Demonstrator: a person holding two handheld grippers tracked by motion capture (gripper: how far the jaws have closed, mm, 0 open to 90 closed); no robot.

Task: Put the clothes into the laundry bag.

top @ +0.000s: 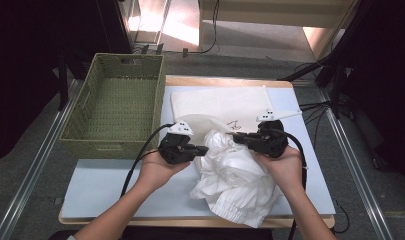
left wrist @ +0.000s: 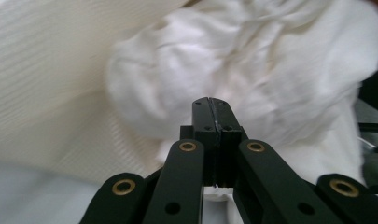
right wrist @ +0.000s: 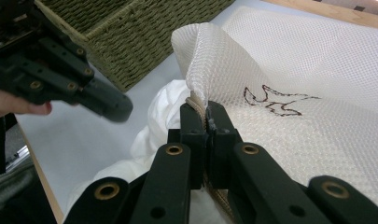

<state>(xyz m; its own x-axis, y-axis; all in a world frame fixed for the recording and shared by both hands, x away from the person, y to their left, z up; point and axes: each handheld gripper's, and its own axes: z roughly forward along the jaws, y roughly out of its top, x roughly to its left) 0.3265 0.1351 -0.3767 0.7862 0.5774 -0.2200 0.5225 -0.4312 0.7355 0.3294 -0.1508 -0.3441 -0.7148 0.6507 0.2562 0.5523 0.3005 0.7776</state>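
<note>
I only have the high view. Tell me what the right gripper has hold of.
Observer: In the right gripper view, the right gripper is shut on the raised edge of the white mesh bag, not on the crumpled garment.
Operator: Now report the left jaws.
Observer: The left gripper is shut with no cloth between its jaws. It points at the garment.
Operator: Describe the mark on the bag.
Observer: It is a dark outline drawing, somewhat bird-like, on the mesh just past the clamped edge.
</note>
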